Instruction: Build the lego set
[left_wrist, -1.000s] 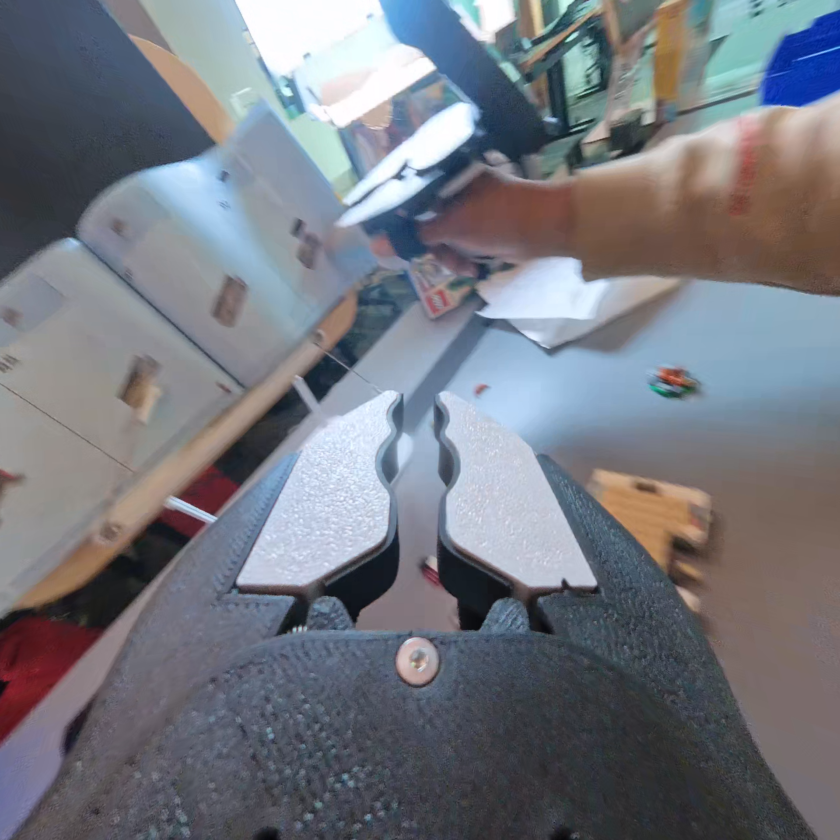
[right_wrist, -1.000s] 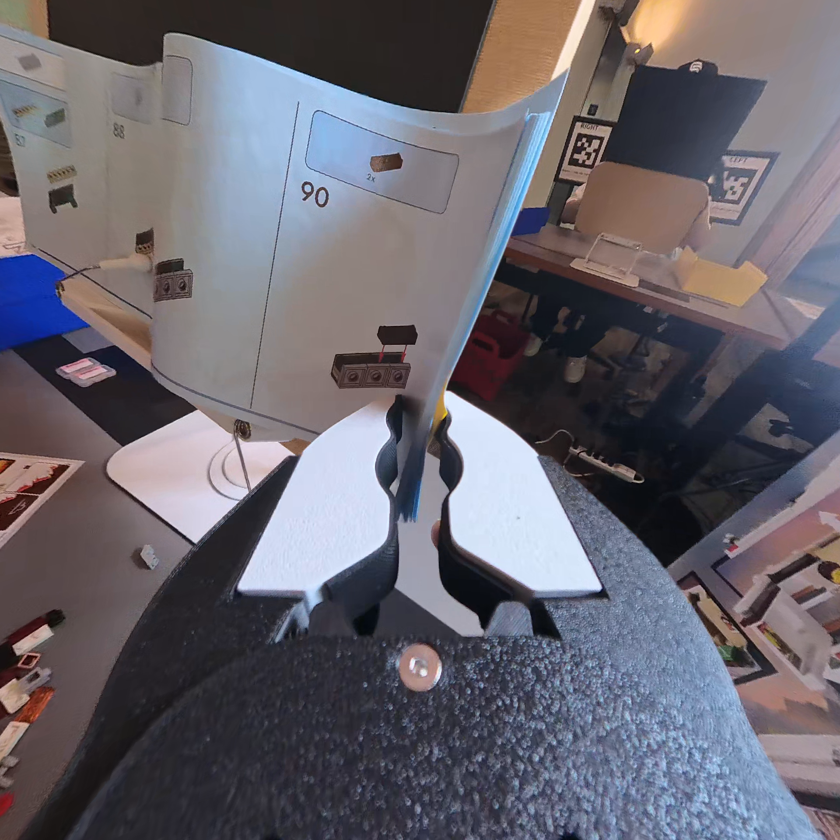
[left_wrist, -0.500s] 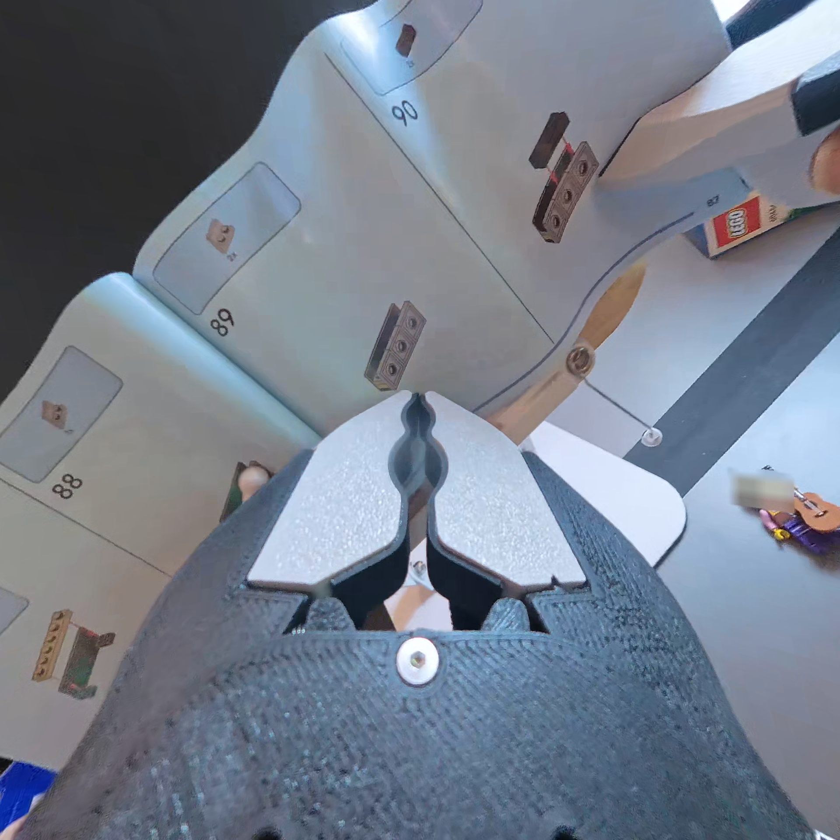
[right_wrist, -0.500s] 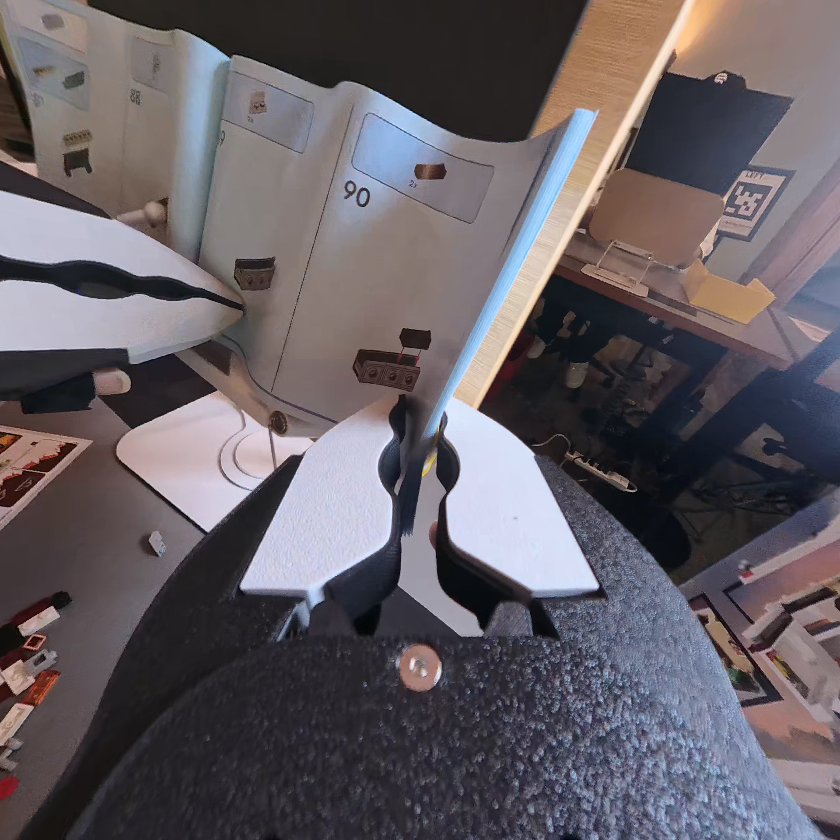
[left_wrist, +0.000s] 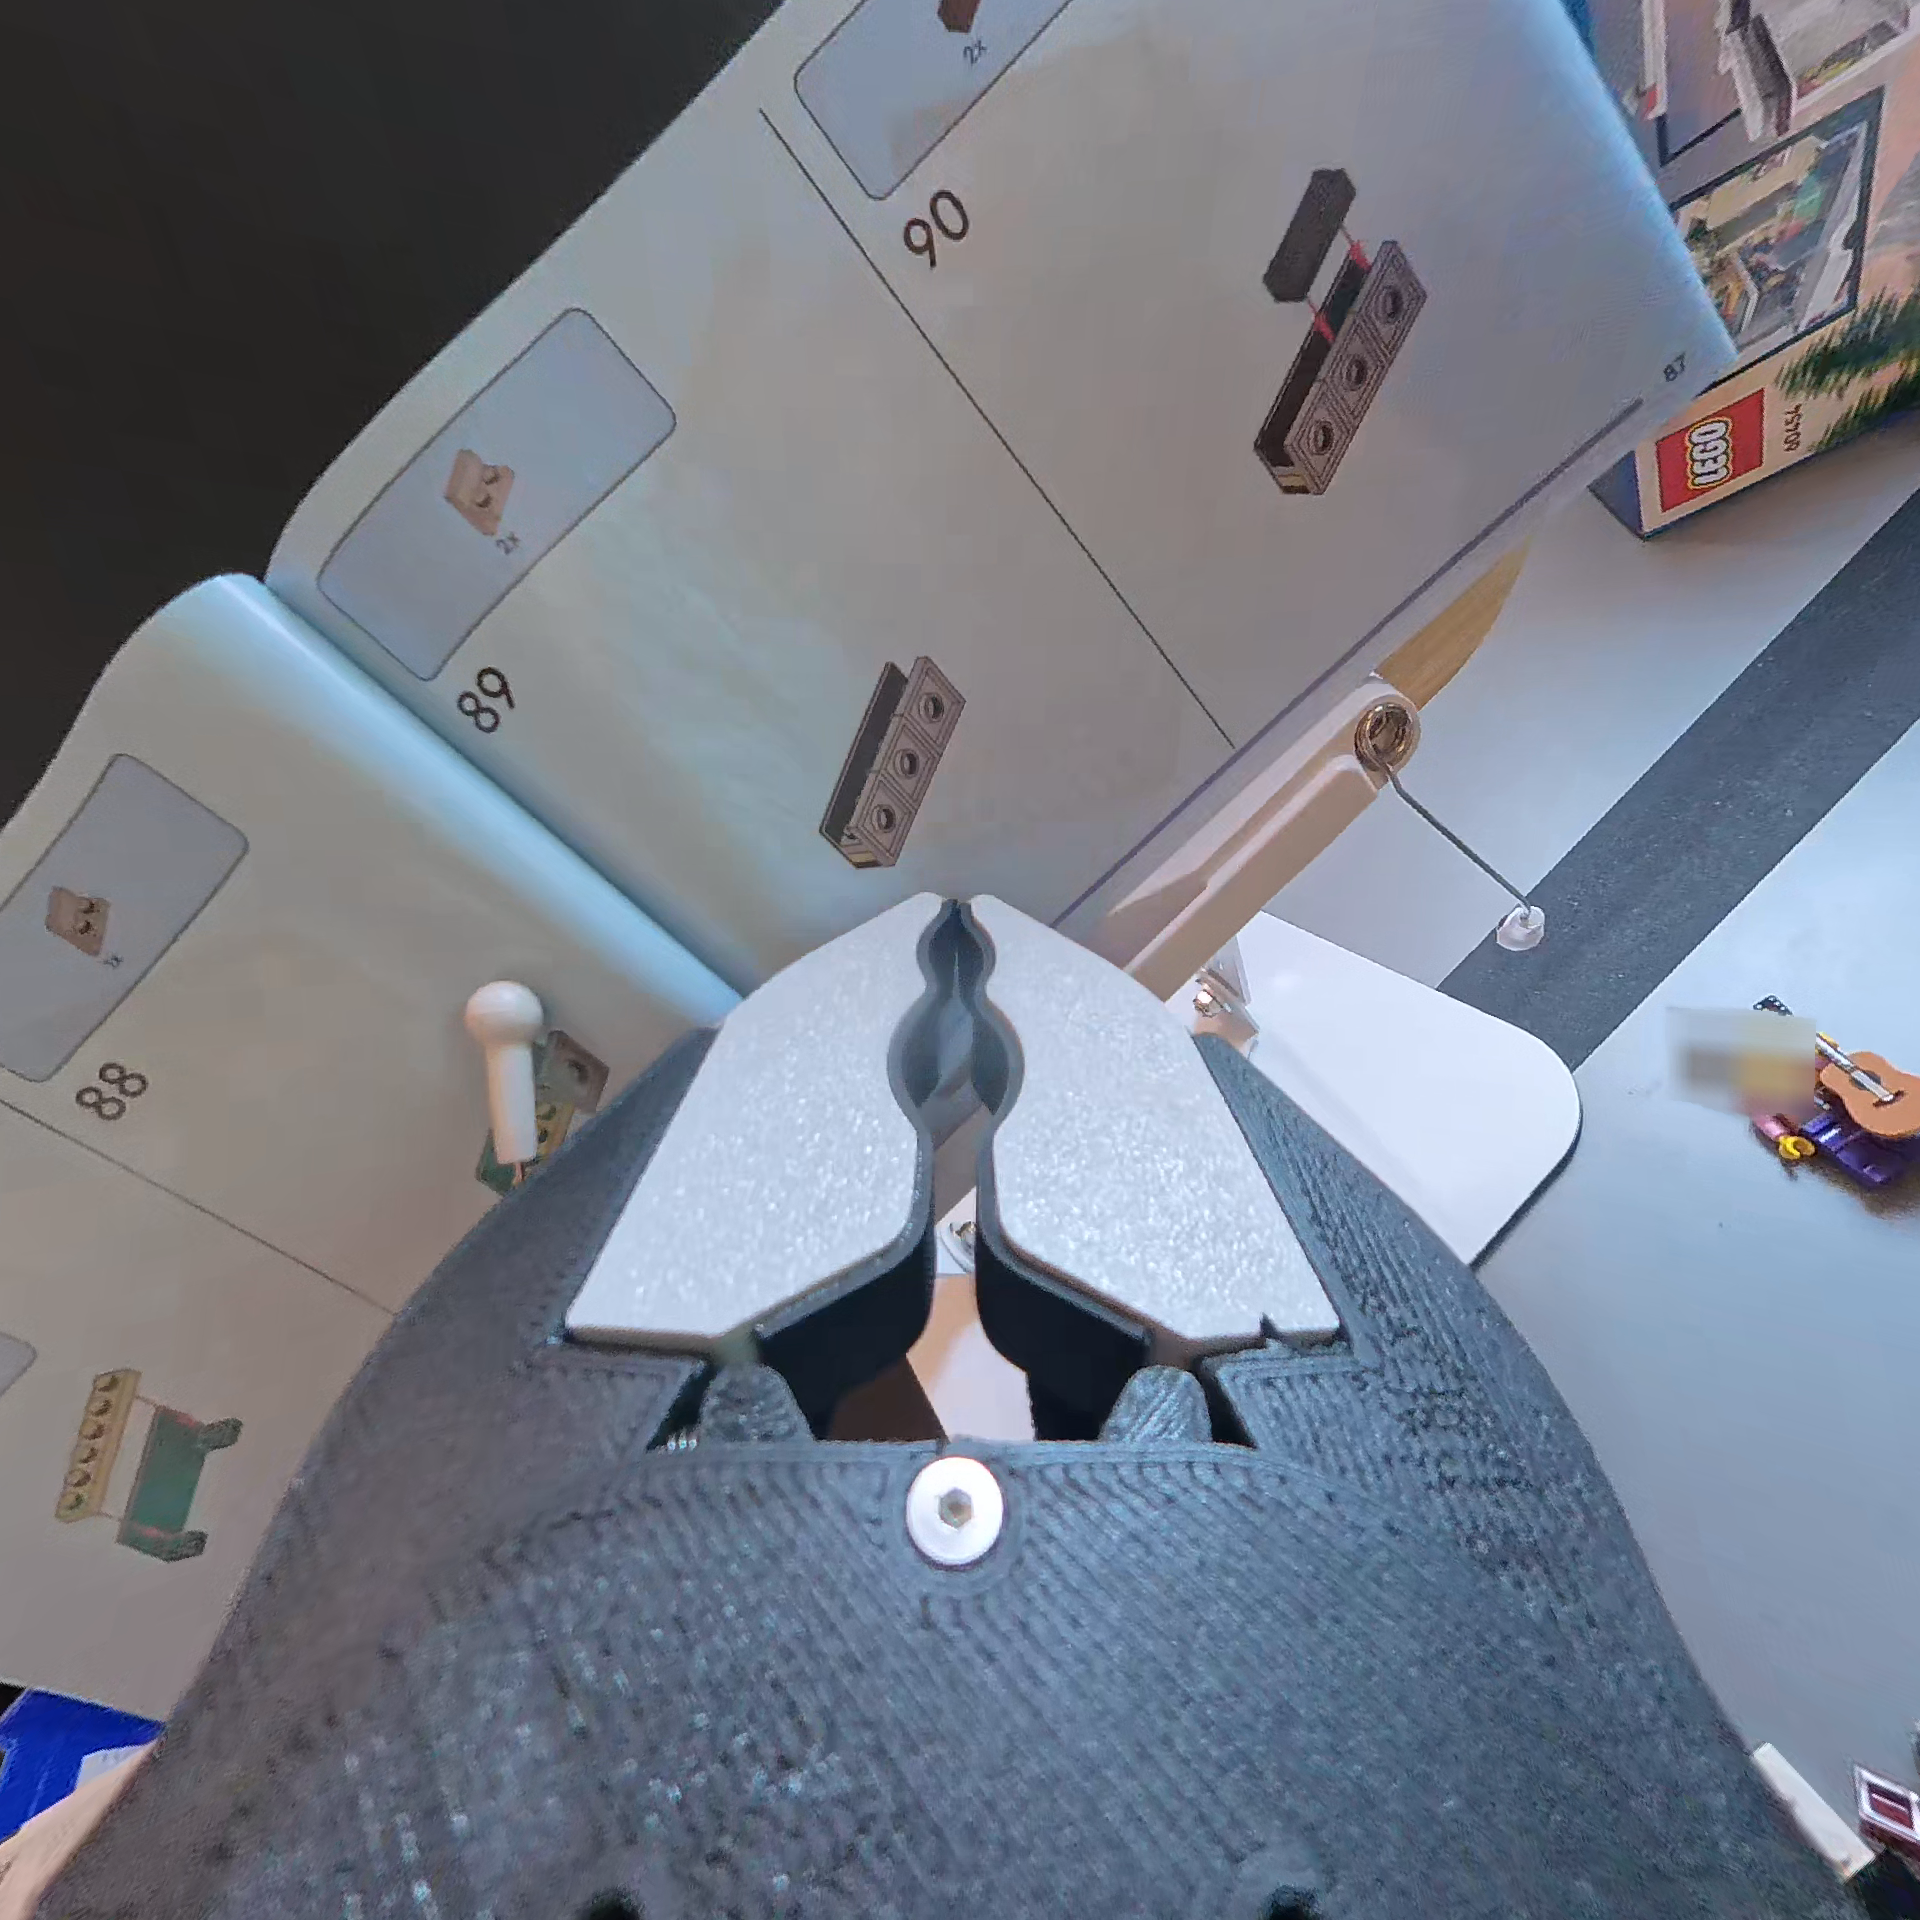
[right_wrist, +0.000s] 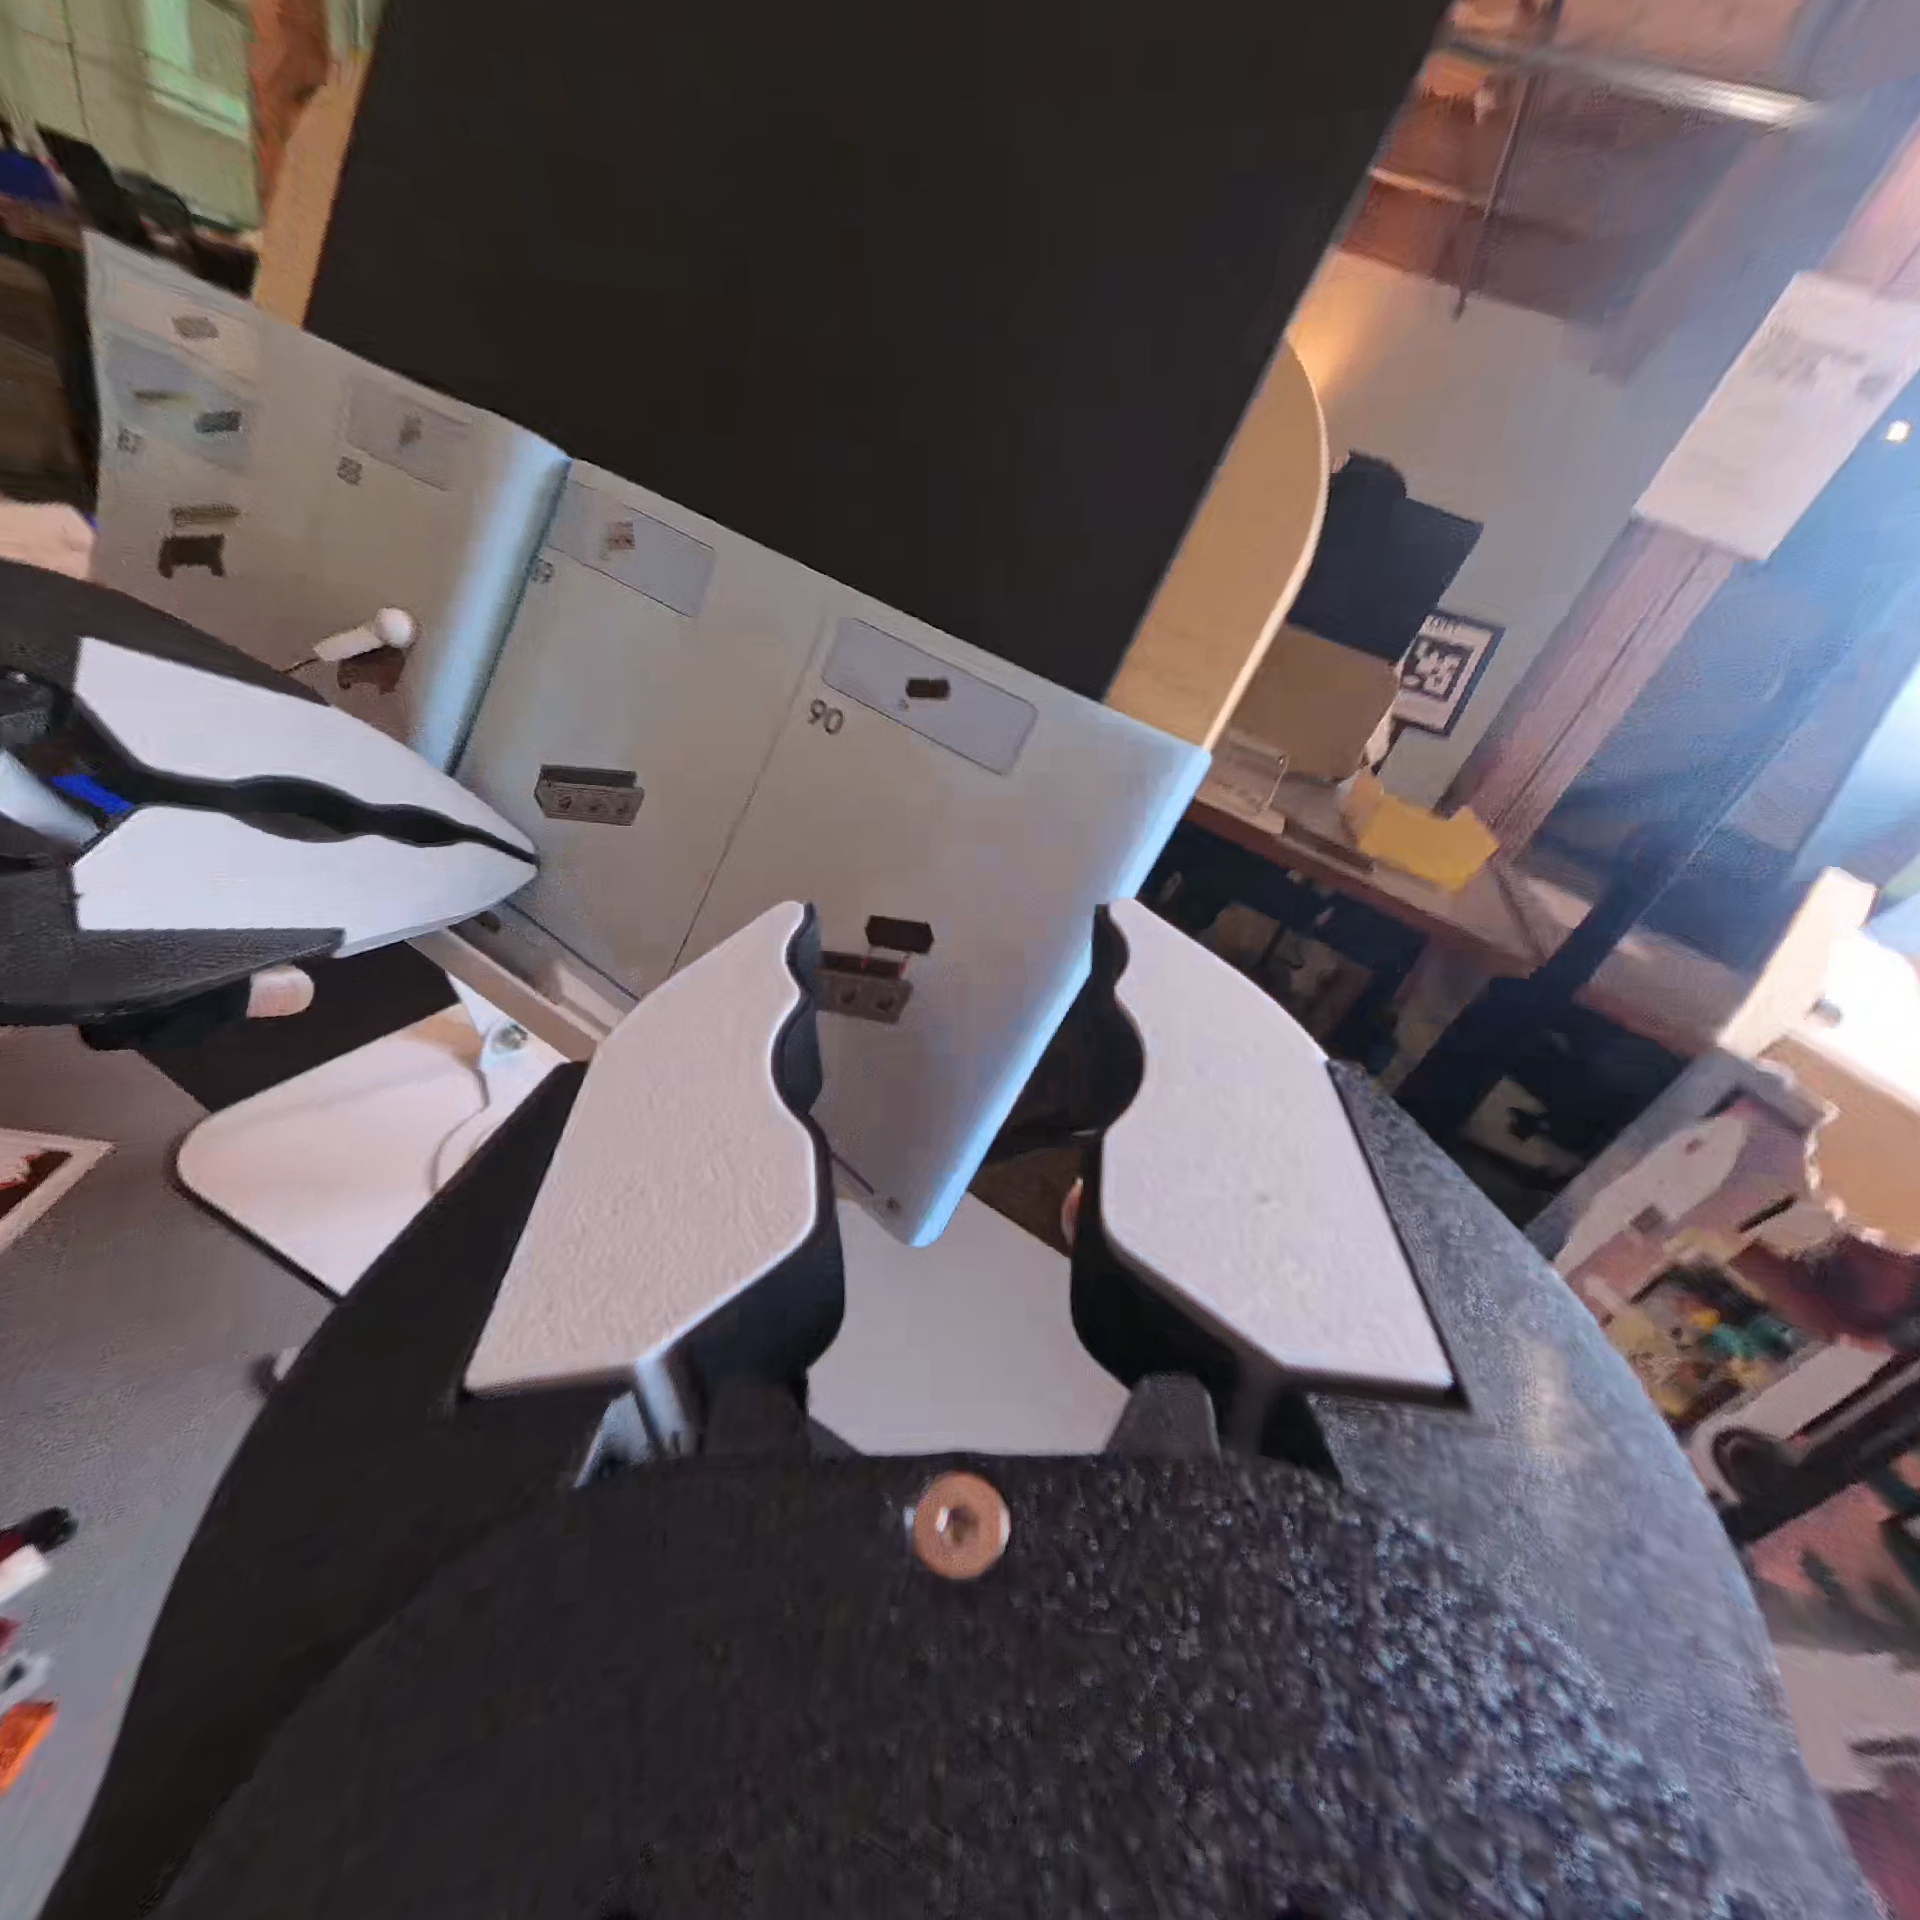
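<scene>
Left gripper (left_wrist: 958, 914): jaws pressed together, tips meeting, nothing between them. The tips sit at the lower edge of the open instruction booklet (left_wrist: 727, 582), right at or just off the page; contact can't be told. The right wrist view shows the same left gripper (right_wrist: 520, 854) from the side, closed, its tip against the right-hand page near the fold.

Right gripper (right_wrist: 951, 920): jaws spread wide. The booklet's lower right page corner (right_wrist: 920, 1216) hangs between the fingers, with a gap on both sides and neither pad pressing on it. Nothing gripped.

The booklet stands open on a book stand, pages curved and leaning back. The stand's white base plate (left_wrist: 1434, 1101) lies on the grey table (left_wrist: 1714, 1403), just beyond the left gripper. The stand's ledge (left_wrist: 1247, 831) runs under the page edge. A wire page-holder arm (left_wrist: 1455, 831) swings clear of the right page, its capped end down near the base. A second white-tipped page holder (left_wrist: 504, 1049) rests on the left page.

A small toy figure with a guitar (left_wrist: 1860, 1101) lies on the table, partly blurred. Small loose bricks (right_wrist: 26, 1683) lie at the left edge of the right wrist view. A toy set box (left_wrist: 1787, 312) stands farther back, beyond the booklet's right edge. A dark panel (right_wrist: 831, 312) is behind the booklet. In the background are a wooden desk (right_wrist: 1455, 894) with a yellow box (right_wrist: 1423, 842), blurred.
</scene>
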